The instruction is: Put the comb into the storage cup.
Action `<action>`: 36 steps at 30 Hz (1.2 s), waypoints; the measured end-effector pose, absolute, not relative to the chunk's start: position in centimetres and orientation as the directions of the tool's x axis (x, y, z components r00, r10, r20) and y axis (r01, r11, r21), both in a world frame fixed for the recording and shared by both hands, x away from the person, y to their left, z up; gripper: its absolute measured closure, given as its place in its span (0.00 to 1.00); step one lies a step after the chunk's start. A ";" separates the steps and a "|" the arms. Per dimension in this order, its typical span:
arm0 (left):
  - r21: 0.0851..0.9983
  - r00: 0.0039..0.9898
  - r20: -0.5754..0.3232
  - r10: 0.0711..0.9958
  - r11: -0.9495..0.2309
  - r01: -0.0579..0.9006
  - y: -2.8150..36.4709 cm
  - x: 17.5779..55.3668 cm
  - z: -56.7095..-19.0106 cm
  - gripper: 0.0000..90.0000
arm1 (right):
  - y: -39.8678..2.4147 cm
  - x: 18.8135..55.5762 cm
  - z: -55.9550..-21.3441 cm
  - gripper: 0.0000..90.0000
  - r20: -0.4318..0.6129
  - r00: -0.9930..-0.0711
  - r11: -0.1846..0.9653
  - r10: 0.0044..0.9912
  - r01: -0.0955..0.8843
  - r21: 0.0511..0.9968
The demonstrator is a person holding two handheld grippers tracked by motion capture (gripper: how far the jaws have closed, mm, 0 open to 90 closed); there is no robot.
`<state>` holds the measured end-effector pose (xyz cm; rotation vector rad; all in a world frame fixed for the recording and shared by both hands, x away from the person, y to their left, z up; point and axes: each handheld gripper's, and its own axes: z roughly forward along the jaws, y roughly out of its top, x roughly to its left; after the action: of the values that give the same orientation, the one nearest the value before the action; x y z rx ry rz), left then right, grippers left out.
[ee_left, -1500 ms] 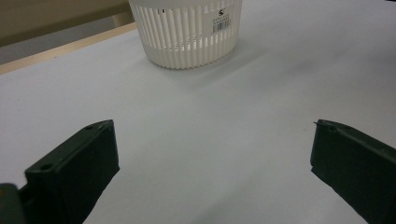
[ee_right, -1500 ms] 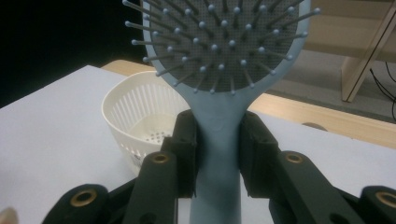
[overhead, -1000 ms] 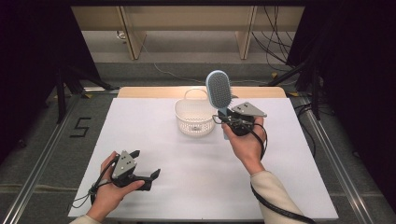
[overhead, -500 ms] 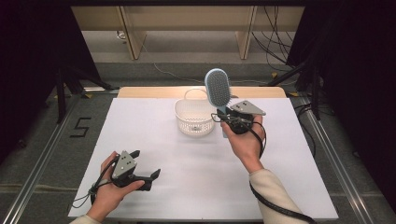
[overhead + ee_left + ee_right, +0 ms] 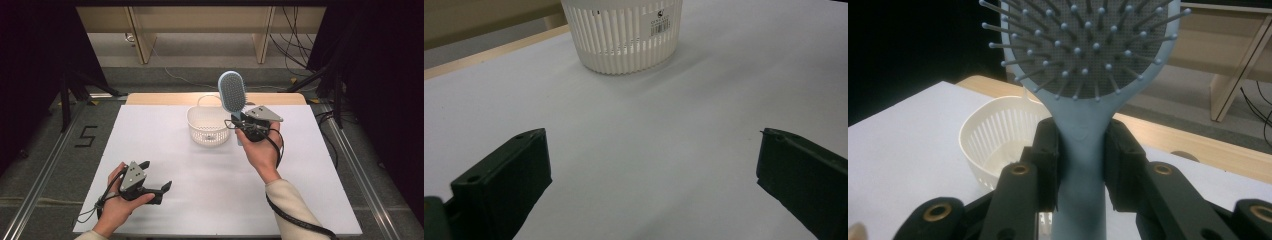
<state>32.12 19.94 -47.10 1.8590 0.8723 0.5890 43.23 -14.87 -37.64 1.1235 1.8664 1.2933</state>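
Observation:
A light blue hairbrush [image 5: 231, 92] stands upright in the air, bristle face toward me, just right of a white slotted basket [image 5: 208, 125]. My right gripper [image 5: 239, 123] is shut on its handle; in the right gripper view both black jaws press the handle [image 5: 1080, 150] below the bristle head, with the basket [image 5: 993, 137] behind at the left. My left gripper [image 5: 156, 176] rests low on the white table near the front left, open and holding nothing. In the left gripper view its jaws stand wide apart over bare table, facing the basket [image 5: 624, 35].
The white table top [image 5: 210, 190] has a wooden strip [image 5: 160, 98] along its far edge. Beyond it stand wooden shelf legs [image 5: 262, 35] and loose cables on the floor. Dark curtains flank both sides. A floor mark "5" [image 5: 86, 136] lies at the left.

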 end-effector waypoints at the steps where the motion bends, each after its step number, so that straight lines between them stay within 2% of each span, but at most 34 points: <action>1: 0.908 0.628 0.025 0.778 -0.281 0.312 19.9 32.1 -47.1 0.00 | -14.9 43.3 -37.6 0.78 -0.009 -0.463 0.168 0.886 0.303 0.938; 36: 0.908 0.628 0.024 0.778 -0.279 0.312 19.9 32.1 -47.1 0.00 | -14.5 43.9 -37.1 0.78 -0.012 -0.459 0.165 0.889 0.295 0.941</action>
<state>32.12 19.93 -47.09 1.8581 0.8711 0.5888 43.88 -14.49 -37.09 1.1200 1.8557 1.2954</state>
